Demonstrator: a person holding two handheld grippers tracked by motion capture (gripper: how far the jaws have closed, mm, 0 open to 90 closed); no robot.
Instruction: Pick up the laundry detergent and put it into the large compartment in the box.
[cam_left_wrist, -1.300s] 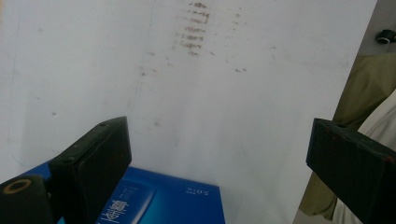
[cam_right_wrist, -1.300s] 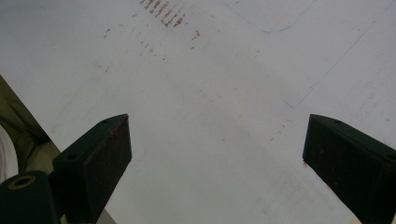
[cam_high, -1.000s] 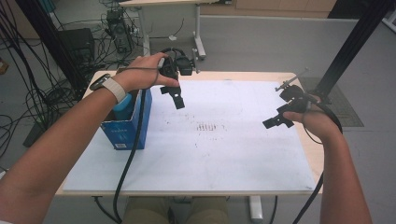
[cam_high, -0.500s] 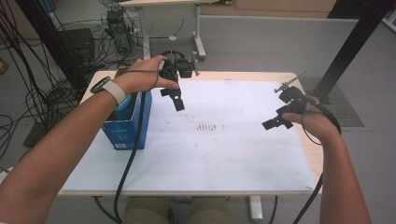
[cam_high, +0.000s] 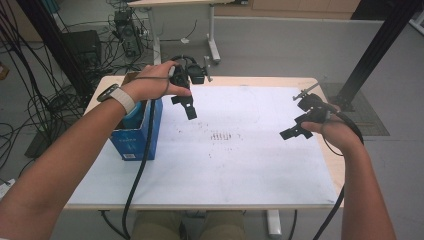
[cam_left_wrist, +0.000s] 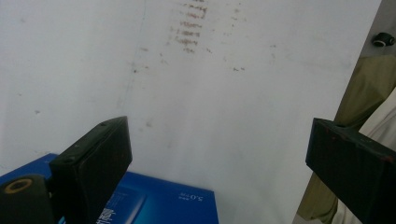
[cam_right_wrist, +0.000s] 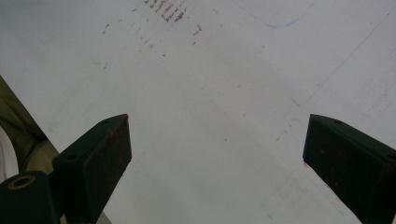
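**Both claws released above the white counter**

While the person's forearms reach in from the near edge, the left claw hangs over the far left of the counter, jaws spread wide with nothing between them. Just left of it stands a blue box, touching the counter near its left edge. Well apart, at the right side, the right claw is likewise spread and empty. Faint brown marks lie between them.
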